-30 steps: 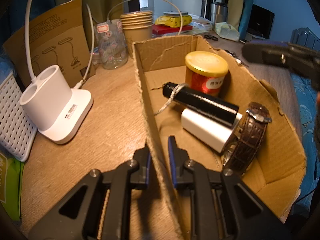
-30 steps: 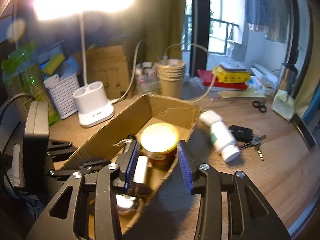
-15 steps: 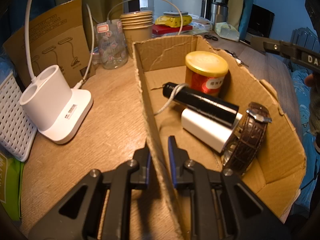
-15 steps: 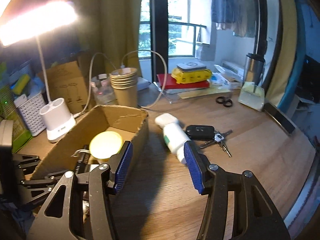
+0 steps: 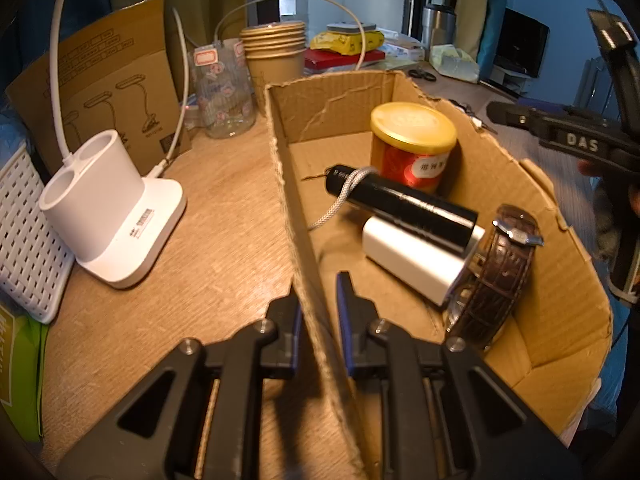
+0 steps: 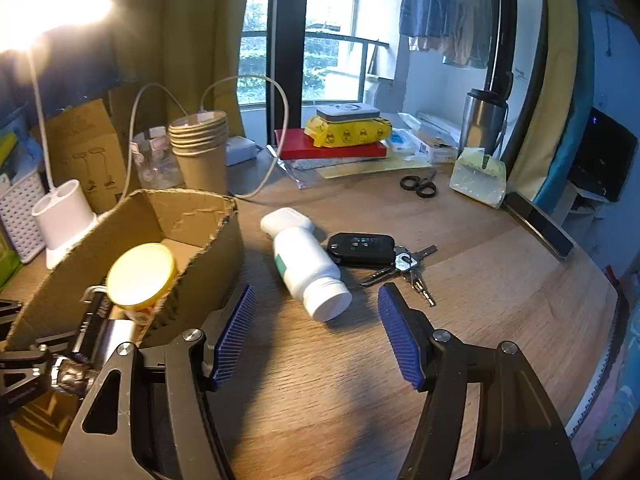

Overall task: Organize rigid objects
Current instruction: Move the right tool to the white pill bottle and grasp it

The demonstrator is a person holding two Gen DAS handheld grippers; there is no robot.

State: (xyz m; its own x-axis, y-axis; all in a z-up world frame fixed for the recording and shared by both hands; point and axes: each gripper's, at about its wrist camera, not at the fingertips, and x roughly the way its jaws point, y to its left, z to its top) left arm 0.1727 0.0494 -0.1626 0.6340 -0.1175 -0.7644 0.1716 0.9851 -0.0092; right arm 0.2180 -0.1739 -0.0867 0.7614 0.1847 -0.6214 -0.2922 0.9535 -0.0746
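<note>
Cardboard is what our left gripper [image 5: 318, 316] pinches, its fingers closed on the box [image 5: 560, 248] wall, one inside and one outside. In the box we see a jar [image 5: 412, 146], flashlight [image 5: 404, 202], white charger [image 5: 412, 258] and watch [image 5: 500, 276]. Our right gripper [image 6: 316, 338] hangs wide open and holds nothing, above the table [image 6: 360, 400]. Just ahead of it a white bottle [image 6: 308, 266] lies on its side, touching the car keys [image 6: 376, 254] and near the box's outer wall.

our right gripper [image 6: 316, 336] hangs over the wooden desk [image 6: 460, 280] with its blue ribbed jaws spread wide. just ahead, between them, a white plastic pill bottle [image 6: 306, 266] lies on its side. a black car key with keys [image 6: 376, 254] touches it, ahead-right. the torn cardboard box [image 6: 192, 220] sits left of the jaws.
</note>
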